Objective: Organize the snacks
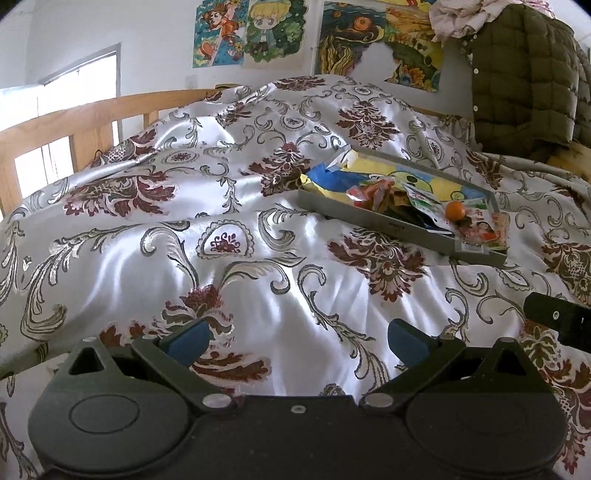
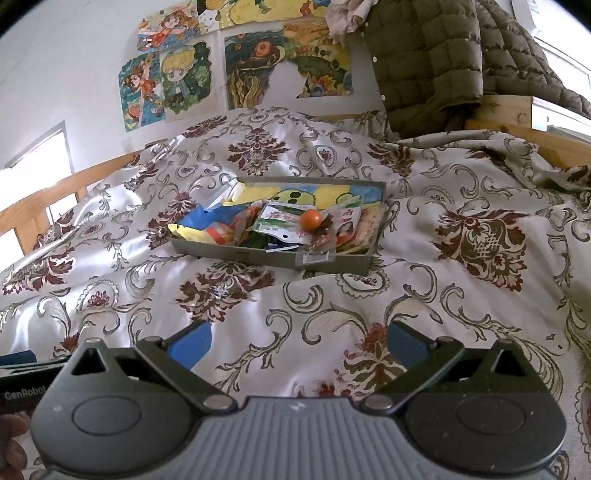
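Observation:
A shallow grey tray (image 1: 373, 218) (image 2: 258, 256) lies on the patterned bedspread. It holds several snack packets (image 1: 417, 201) (image 2: 284, 221) and a small orange ball (image 1: 455, 211) (image 2: 309, 220); a blue and yellow bag (image 1: 325, 177) (image 2: 195, 221) hangs over its left end. My left gripper (image 1: 297, 338) is open and empty, low over the bedspread, well short of the tray. My right gripper (image 2: 299, 343) is open and empty, also short of the tray. The right gripper's body (image 1: 557, 319) shows at the right edge of the left wrist view.
A silky floral bedspread (image 1: 184, 229) (image 2: 461, 277) covers the bed. A wooden bed rail (image 1: 74, 122) (image 2: 44, 199) runs along the left. An olive quilted jacket (image 1: 524, 74) (image 2: 424, 55) hangs at the back right. Posters (image 1: 251, 29) (image 2: 166, 77) cover the wall.

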Available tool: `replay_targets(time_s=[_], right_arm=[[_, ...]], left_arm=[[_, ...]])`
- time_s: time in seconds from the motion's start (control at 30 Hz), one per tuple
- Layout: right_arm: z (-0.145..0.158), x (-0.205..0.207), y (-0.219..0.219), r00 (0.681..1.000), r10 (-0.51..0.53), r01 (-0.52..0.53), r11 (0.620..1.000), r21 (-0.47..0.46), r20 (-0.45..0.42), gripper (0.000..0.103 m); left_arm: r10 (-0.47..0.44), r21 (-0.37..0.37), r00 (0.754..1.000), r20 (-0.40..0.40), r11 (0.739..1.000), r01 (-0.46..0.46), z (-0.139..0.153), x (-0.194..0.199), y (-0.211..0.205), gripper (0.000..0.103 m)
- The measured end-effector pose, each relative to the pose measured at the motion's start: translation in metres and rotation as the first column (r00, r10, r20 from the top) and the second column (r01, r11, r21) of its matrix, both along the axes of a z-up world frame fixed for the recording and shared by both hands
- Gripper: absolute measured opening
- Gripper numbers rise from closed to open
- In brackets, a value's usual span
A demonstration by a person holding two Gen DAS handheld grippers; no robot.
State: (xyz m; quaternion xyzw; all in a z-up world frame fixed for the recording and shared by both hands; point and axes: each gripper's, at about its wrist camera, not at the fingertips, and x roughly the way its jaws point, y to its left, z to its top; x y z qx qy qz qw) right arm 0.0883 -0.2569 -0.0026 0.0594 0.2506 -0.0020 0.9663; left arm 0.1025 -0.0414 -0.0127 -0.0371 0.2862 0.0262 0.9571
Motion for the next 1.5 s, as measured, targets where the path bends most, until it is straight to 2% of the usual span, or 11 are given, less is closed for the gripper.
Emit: replay_targets(time_s=[1.5], right_arm=[[-0.0048, 0.0017, 0.0004, 1.0, 0.011, -0.011, 1.0, -0.007, -0.008, 0.103]], left_arm=[[0.011, -0.016, 1.0, -0.025, 1.0, -0.011, -0.0061, -0.0026, -0.0019, 0.102]])
